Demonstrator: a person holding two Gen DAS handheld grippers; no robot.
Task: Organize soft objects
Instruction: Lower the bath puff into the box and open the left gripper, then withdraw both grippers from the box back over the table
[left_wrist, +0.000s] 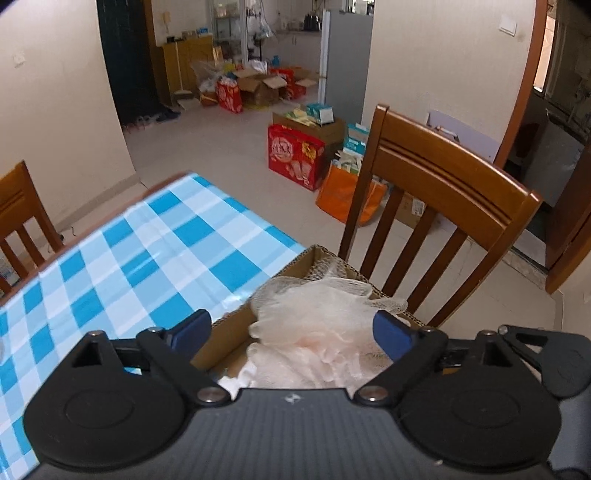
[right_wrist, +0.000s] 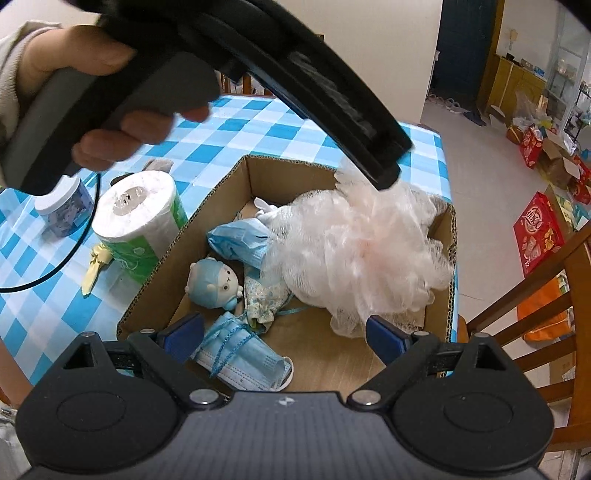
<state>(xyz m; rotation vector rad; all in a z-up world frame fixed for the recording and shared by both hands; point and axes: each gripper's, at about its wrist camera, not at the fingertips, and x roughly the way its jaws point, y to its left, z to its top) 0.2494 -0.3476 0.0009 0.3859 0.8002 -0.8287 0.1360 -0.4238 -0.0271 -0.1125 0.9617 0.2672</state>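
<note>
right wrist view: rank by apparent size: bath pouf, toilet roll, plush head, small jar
1. Bath pouf, largest by far.
2. Toilet roll.
3. and 4. Plush head and small jar look about alike; the jar is partly hidden behind the hand and lies farther away, so no ranking between them.

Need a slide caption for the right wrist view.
Left gripper open over pink bath pouf in cardboard box; plush toy and masks alongside.
</note>
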